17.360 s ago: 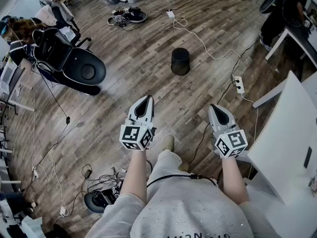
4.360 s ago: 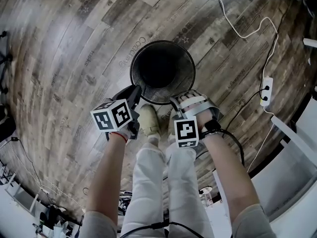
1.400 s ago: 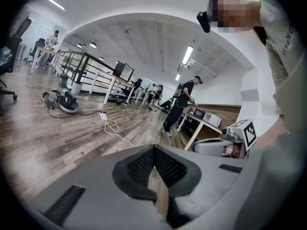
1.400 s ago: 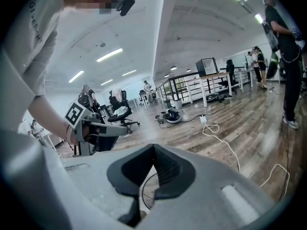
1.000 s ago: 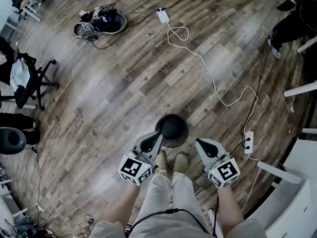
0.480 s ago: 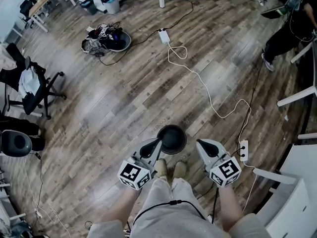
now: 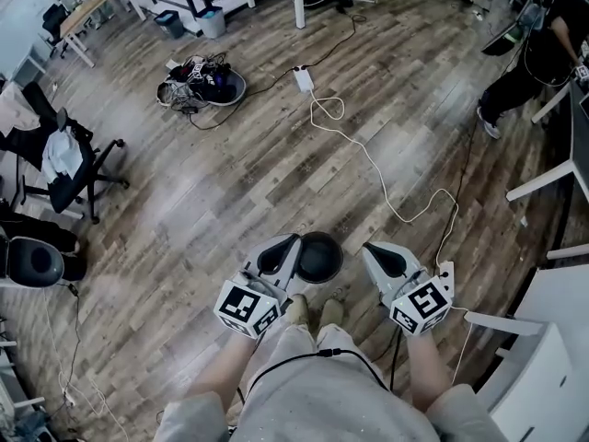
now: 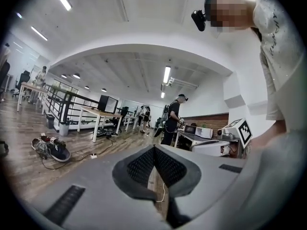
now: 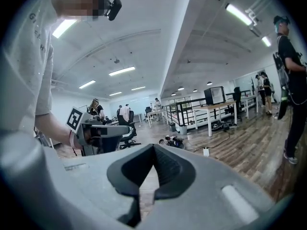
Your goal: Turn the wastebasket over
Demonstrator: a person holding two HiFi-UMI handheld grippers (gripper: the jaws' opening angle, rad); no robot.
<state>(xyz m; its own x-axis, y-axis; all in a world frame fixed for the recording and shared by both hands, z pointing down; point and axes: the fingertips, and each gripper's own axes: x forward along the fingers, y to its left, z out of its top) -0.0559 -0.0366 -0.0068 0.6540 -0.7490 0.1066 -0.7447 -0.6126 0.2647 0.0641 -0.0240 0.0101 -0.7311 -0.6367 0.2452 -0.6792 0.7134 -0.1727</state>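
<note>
- On the wooden floor (image 7: 184, 201), just ahead of the shoes (image 7: 313, 309): the wastebasket (image 7: 319, 257), seen from above as a dark round, flanked in the head view by the two tools and touched by neither.
- Left hand-held gripper (image 7: 287, 243): clenched on nothing, raised well clear of the floor, looking out across the office.
- Right hand-held gripper (image 7: 370, 247): likewise clenched and empty, at much the same height.
- Risks from here, as a judgement: a nudge from a shoe, enough to tip or roll so light a bin; a foot caught in the white cable (image 7: 386, 187) trailing across the boards nearby; if the mouth in fact faces up, the turn-over still to do, with both tools up and empty.
- Long axis of the wastebasket: vertical, pointing straight up toward the head camera; top face smooth and faintly glossy, so probably base-up, though too small to say for certain.
</note>
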